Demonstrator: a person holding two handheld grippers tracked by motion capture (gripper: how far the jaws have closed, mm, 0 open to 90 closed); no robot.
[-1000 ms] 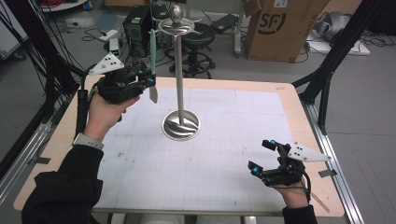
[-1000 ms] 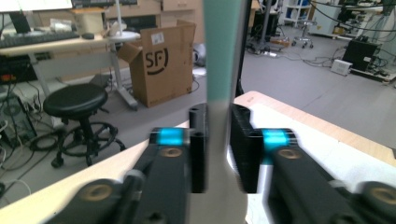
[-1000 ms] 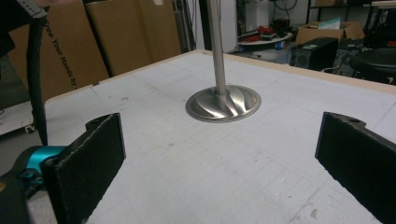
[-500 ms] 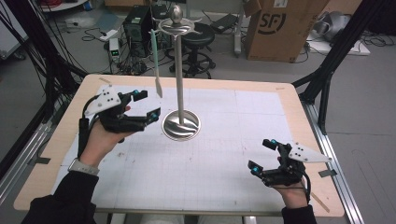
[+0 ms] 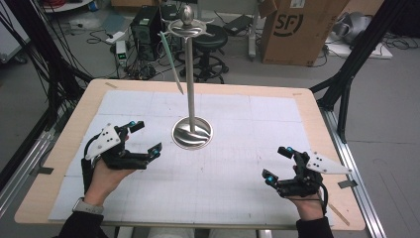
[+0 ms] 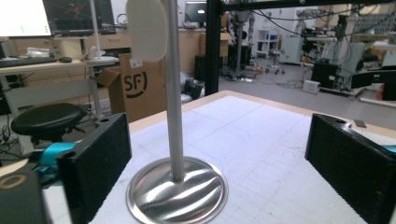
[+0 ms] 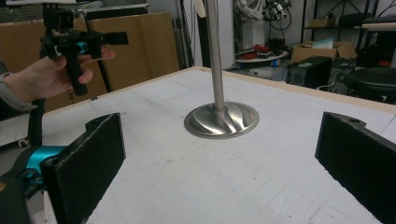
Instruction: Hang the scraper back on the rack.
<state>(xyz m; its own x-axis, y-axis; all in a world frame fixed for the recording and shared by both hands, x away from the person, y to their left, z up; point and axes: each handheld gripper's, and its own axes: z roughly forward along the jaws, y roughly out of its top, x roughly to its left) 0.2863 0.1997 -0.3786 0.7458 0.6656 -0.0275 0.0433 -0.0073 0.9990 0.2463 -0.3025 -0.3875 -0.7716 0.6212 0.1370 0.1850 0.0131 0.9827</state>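
Both the left gripper [image 5: 146,138] and right gripper [image 5: 277,164] are wide open, holding nothing; the left one's jaws have just been opening. Bare tabletop [image 5: 237,178] lies between them, the metal stand [image 5: 191,133] just ahead, and a box [image 5: 292,29] reading "SF" sits far beyond.

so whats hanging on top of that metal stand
A pale spoon-like utensil hangs from a hook at the head of the metal stand, under its round knob. Whether the other hooks carry anything cannot be told.
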